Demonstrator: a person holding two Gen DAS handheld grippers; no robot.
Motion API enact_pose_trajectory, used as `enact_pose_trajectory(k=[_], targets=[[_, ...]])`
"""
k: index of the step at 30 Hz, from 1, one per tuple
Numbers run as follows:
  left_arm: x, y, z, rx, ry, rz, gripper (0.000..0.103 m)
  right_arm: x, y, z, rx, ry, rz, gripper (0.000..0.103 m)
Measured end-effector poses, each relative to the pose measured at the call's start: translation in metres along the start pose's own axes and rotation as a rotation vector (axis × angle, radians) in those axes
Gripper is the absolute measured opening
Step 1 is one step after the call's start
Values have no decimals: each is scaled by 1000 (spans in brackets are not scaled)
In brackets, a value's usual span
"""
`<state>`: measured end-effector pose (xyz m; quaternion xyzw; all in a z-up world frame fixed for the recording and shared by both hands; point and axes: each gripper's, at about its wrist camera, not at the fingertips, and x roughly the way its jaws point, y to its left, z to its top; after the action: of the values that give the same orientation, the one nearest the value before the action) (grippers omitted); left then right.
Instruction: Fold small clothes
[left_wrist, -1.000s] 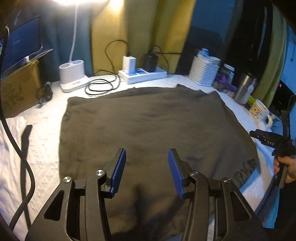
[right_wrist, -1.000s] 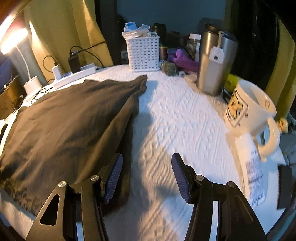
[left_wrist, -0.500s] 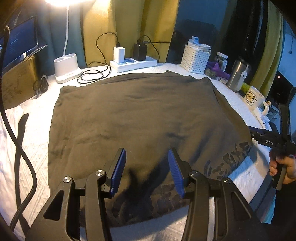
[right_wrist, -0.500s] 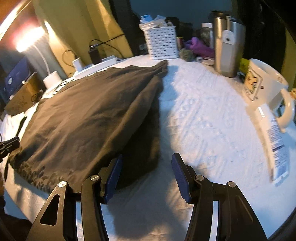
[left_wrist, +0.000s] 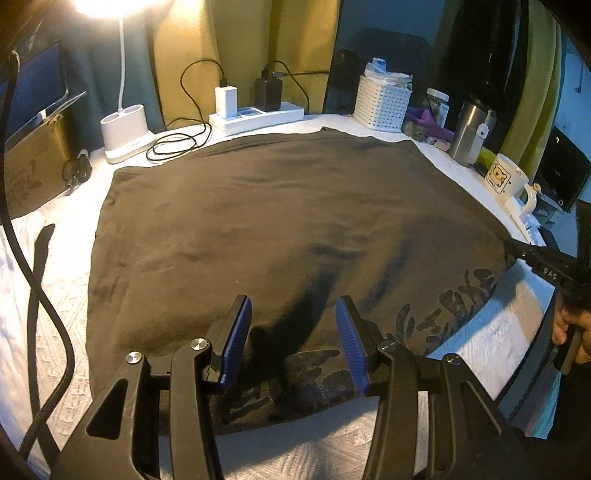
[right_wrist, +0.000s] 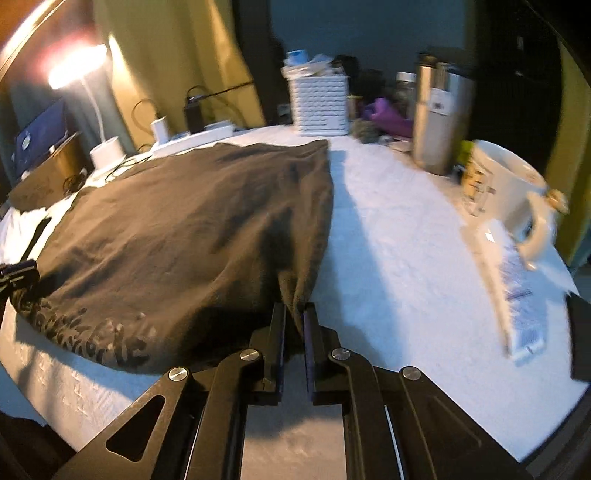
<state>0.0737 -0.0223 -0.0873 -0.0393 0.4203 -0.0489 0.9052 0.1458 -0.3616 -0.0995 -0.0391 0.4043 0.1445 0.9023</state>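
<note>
The right gripper (right_wrist: 294, 321) had its fingers (right_wrist: 277, 325) pinched on a gathered fold at the near right edge of the dark brown garment (right_wrist: 177, 229); the cloth bunched upward between the pads, so the grip seemed to have a firm hold of the hem rather than a stray thread. That corner was probably chosen because lifting it would let one side of the garment be carried across for a fold.

The left gripper (left_wrist: 293, 345) hovered with its fingers (left_wrist: 236, 339) spread apart above the near edge of the same garment (left_wrist: 280, 221), over the part that carries a dark printed pattern. Nothing lay between its pads; whether they touched the cloth could not be told. It looked placed to take the matching corner, so both ends of the near hem could rise together and keep the fold straight.

The garment lay flat and spread wide over a white textured covering on the worktop (left_wrist: 66, 295), filling most of the middle. No fold was visible yet, so the task seemed to be at its start.

Further out, along the far edge, stood a lamp base (left_wrist: 123, 131), a power strip (left_wrist: 258, 116) with chargers plugged in, and a white basket (left_wrist: 382, 107). On the far right were a steel tumbler (right_wrist: 437, 122) and a white mug (right_wrist: 506, 192), well clear of the cloth, leaving free room on the right for the lifted side to swing.
</note>
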Motion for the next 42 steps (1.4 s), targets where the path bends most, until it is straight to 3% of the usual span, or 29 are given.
enact_pose_trajectory(k=[8, 14, 19, 21, 23, 25, 27, 35, 42], targets=[[0, 9, -5, 1, 19, 16, 48, -12, -17, -13, 70, -8, -33, 7], [-16, 42, -17, -51, 9, 70, 48, -37, -11, 5, 34, -65, -36, 8], [-25, 77, -38, -105, 31, 127, 49, -13, -18, 2, 27, -9, -72, 8], [-30, 88, -47, -123, 38, 143, 58, 4, -26, -8, 60, 6, -93, 8], [-34, 96, -55, -143, 41, 143, 62, 4, -27, -8, 68, 11, -99, 15], [-41, 103, -63, -159, 38, 125, 62, 3, -28, -8, 64, 20, -130, 37], [-45, 106, -65, -159, 27, 116, 62, 1, -31, -7, 70, 25, -162, 45], [-53, 127, -83, -187, 25, 53, 62, -18, -46, -15, 152, 31, -138, 45], [-43, 129, -86, -150, 30, 82, 62, -25, -39, -13, 159, 39, -162, 45]])
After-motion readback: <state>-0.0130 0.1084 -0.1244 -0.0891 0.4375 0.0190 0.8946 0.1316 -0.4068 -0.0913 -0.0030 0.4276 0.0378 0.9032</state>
